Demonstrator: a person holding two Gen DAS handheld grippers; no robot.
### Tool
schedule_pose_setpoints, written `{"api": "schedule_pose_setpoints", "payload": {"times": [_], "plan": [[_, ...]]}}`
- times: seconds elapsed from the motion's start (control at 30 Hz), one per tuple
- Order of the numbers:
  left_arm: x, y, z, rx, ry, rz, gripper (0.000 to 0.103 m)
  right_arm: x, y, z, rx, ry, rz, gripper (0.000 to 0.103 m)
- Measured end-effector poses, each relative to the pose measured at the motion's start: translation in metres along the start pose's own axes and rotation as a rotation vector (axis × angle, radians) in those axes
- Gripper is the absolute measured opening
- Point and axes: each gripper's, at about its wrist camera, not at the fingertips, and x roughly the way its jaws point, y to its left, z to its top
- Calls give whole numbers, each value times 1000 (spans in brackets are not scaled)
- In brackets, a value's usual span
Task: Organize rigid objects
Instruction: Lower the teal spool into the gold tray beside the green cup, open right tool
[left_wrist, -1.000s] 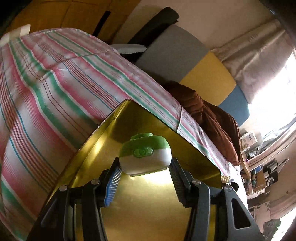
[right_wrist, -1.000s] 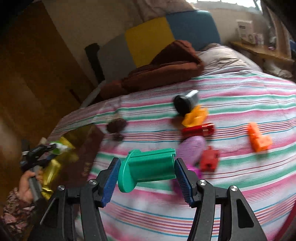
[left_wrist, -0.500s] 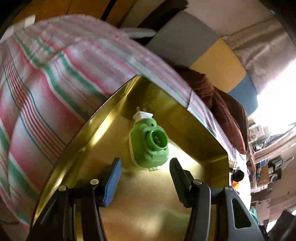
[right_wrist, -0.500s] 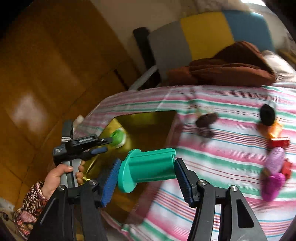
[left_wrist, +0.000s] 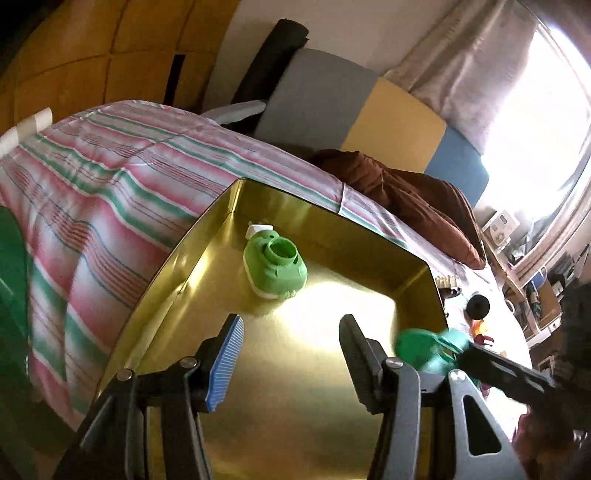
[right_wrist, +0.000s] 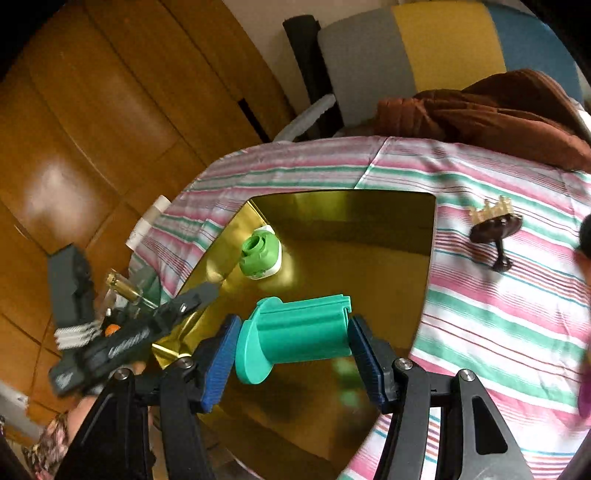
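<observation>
The spool (right_wrist: 295, 334), a teal plastic cylinder with a wide round flange at one end and a ridged rim at the other, is hanging clamped end to end in the right gripper (right_wrist: 293, 354), its axis lying across the jaws. That grip on the two flat ends is probably keeping the round body from rolling out. It is hovering over the near part of the gold tray (right_wrist: 391, 295), not yet touching the floor of it, so the placing step looks to be in hand.

The green cap (left_wrist: 274, 267) is already lying in the tray near its far left corner, apart from the walls, a light-green piece with a white base and a round opening facing up. Set there, it is leaving most of the tray floor free for the spool.

The left gripper (left_wrist: 291, 354) is standing wide and empty above the tray, the cap lying beyond its fingertips and untouched.

The tray is sitting on a striped cloth (right_wrist: 498, 295). A small brown stand with a gold crown (right_wrist: 493, 221) is waiting on the cloth just right of the tray, presumably still to be sorted.
</observation>
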Motion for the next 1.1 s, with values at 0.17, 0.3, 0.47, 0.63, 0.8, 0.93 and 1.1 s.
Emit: {"api": "schedule_pose_setpoints", "payload": {"times": [0.17,0.3,0.47,0.63,0.8,0.93,1.1], "plan": [[-14,-5,-9,33,-7,-7,54,22,4,15,-13,33,-41,60],[-20,-6,-14,54,-10,0,55,40,8,30,-23,61,-100,60],[-19,2,-19,52,13,15,55,67,15,49,-39,92,-162,60],[-21,7,-21,39,21,17,55,92,9,61,19,102,-205,60],[-23,10,-20,26,16,8,55,106,-2,64,114,103,-210,61],[-23,13,-19,18,13,7,54,113,-4,69,131,80,-208,61],[-22,12,-20,24,19,5,54,119,-5,75,153,50,-143,74]]}}
